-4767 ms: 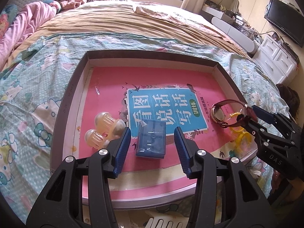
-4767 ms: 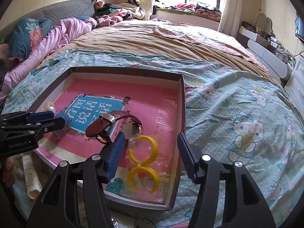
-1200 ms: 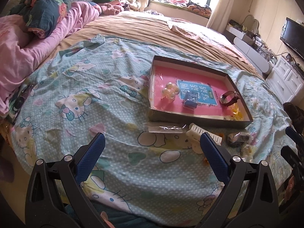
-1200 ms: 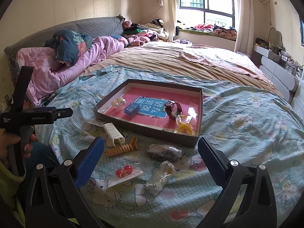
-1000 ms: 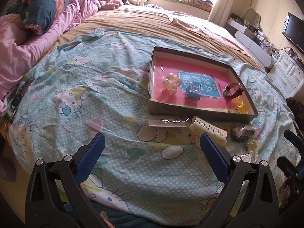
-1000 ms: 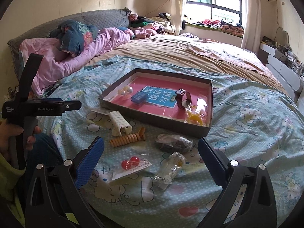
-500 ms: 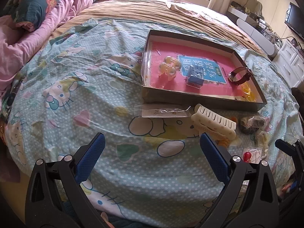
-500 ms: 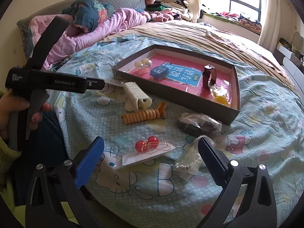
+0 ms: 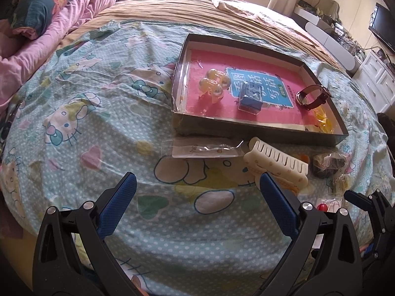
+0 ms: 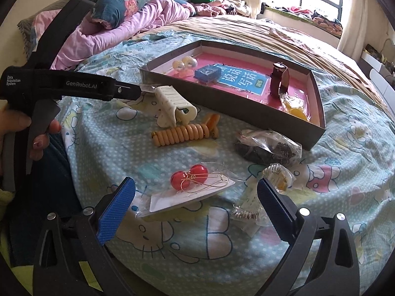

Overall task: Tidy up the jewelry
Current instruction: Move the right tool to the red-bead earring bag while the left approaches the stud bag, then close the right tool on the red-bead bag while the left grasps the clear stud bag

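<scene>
A shallow dark box (image 9: 256, 129) (image 10: 229, 108) with a pink floor lies on the bed and holds yellowish bead balls (image 9: 213, 83), a small blue case (image 9: 250, 97), a brown watch (image 9: 311, 96) (image 10: 277, 81) and yellow rings (image 9: 322, 120). On the sheet in front of it lie a cream hair claw (image 9: 276, 164) (image 10: 172, 108), a flat clear packet (image 9: 202, 148), an orange coil tie (image 10: 182, 133), a dark bagged piece (image 10: 267, 148), red bead earrings on a card (image 10: 190, 180) and a silver bagged piece (image 10: 261, 197). My left gripper (image 9: 197, 202) hangs open short of the claw. My right gripper (image 10: 196, 202) stands open just before the red earrings.
The bed is covered by a teal cartoon-print sheet (image 9: 98, 113) with a tan blanket (image 9: 197, 12) beyond and pink bedding (image 10: 118, 34) at the left. A person's hand (image 10: 17, 128) holds the left tool. White drawers (image 9: 377, 83) and a TV stand at the far right.
Both grippers pulled back from the box, then came forward and lower over the loose pieces on the sheet. Both opened wider than when they were over the box.
</scene>
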Available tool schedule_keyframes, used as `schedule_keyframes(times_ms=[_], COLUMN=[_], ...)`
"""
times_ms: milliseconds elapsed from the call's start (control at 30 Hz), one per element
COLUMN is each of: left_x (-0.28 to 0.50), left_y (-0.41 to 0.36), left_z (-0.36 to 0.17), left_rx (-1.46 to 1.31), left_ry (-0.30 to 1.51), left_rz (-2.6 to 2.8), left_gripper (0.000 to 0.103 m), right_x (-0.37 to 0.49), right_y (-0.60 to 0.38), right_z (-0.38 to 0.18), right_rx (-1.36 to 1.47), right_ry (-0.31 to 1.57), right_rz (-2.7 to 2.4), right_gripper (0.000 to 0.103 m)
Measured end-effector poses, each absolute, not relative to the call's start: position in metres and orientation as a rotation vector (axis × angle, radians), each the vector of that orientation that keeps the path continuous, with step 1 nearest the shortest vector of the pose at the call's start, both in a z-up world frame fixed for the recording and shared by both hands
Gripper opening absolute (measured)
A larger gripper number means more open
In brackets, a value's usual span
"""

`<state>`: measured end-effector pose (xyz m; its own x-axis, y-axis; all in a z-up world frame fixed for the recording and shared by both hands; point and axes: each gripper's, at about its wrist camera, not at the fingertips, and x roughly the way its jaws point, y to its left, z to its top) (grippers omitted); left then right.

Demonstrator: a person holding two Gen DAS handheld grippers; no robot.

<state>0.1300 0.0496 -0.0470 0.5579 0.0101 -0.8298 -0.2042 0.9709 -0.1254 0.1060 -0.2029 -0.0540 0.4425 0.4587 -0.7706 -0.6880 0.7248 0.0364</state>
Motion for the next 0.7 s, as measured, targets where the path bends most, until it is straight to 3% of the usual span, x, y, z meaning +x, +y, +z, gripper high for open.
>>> schedule_keyframes(times_ms=[500,700], left_x=[0.153,0.162], left_y=[0.063,0.067], left_z=[-0.060,-0.068], left_rx=[-0.291,-0.330], left_ry=[0.985,1.012], left_rz=[0.129,0.103], left_gripper=[0.093,0.088], right_x=[0.115,0.116], right_y=[-0.192,-0.187], right_z=[-0.061,-0.068], right_rx=[-0.276,-0.285], right_ry=[0.854,0.864], right_rz=[0.740,0.746], right_gripper=[0.098,0.094])
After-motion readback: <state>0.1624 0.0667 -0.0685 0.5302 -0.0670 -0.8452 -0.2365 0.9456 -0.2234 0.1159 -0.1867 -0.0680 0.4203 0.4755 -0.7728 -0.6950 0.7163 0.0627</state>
